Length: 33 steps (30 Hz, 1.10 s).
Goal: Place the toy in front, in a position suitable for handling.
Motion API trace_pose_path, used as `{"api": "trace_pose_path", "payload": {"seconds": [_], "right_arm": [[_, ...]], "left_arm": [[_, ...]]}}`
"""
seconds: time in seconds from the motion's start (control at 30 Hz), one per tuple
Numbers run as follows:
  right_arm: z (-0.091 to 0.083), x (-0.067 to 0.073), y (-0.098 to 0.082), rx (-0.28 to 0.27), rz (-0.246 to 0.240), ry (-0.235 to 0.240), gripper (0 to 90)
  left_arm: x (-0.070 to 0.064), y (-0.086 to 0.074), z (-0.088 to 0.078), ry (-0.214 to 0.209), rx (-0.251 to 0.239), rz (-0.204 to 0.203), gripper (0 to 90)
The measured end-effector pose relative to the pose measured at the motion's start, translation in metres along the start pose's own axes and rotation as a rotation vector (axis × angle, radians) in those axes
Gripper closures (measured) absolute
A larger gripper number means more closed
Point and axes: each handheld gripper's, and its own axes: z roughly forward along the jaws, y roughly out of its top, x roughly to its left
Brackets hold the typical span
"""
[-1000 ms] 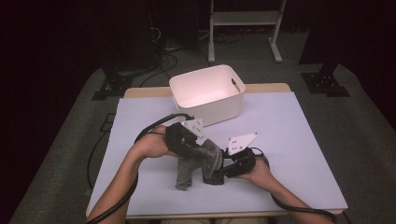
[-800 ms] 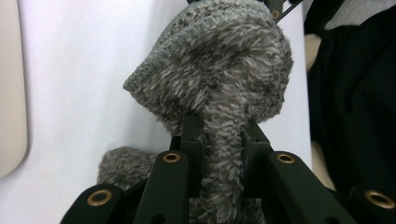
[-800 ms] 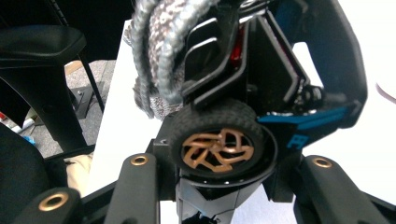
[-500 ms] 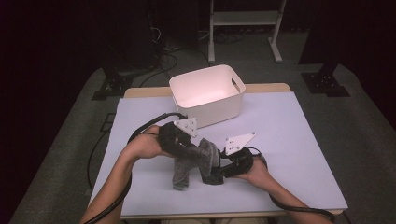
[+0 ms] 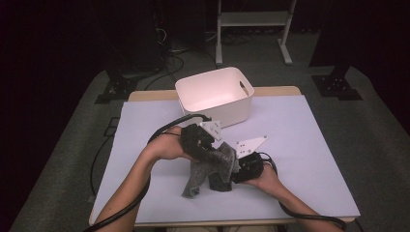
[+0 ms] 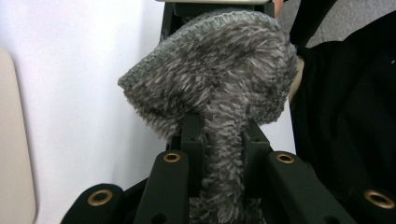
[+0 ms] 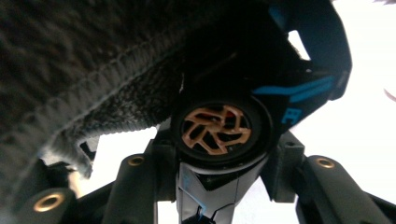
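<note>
the left gripper [image 5: 205,147] is pinching a fuzzy grey knitted cloth [image 5: 212,166] and draping it over a black toy car with a copper wheel [image 7: 219,128], which the right gripper [image 5: 241,169] clamps mid-table, probably steadying it for wiping.

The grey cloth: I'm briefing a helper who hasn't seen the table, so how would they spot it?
On the white table, look in front of the white bin. The grey cloth hangs between the two hand-held grippers there, fuzzy, with a stitched edge; everything beside it is hard black plastic.
</note>
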Motion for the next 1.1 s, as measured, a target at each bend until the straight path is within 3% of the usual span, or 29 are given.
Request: {"api": "trace_pose_path", "payload": {"seconds": [0.23, 0.3, 0.43, 0.53, 0.67, 0.8, 1.1], "right_arm": [[-0.004, 0.004, -0.001, 0.011, -0.040, -0.022, 55.8], [-0.007, 0.005, -0.003, 0.008, -0.046, -0.024, 55.8], [-0.012, 0.004, -0.005, 0.011, -0.042, -0.025, 55.8], [-0.012, 0.004, -0.005, 0.010, -0.035, -0.023, 55.8], [-0.009, 0.005, -0.002, 0.017, -0.041, -0.022, 55.8], [-0.008, 0.005, -0.002, 0.016, -0.040, -0.020, 55.8], [-0.013, 0.003, -0.004, 0.026, -0.022, -0.028, 55.3]], "left_arm": [[0.002, -0.004, -0.006, 0.029, 0.020, -0.003, 76.2], [0.004, -0.013, -0.006, 0.042, 0.029, -0.040, 76.2], [0.006, -0.025, -0.003, 0.030, 0.019, -0.063, 76.2], [0.004, -0.019, -0.003, 0.020, -0.011, -0.046, 76.2], [0.002, -0.004, -0.004, 0.024, -0.011, 0.004, 76.0], [0.001, 0.008, 0.000, 0.010, -0.020, 0.020, 75.9], [0.004, -0.007, 0.004, -0.010, -0.051, -0.016, 75.7]]}}
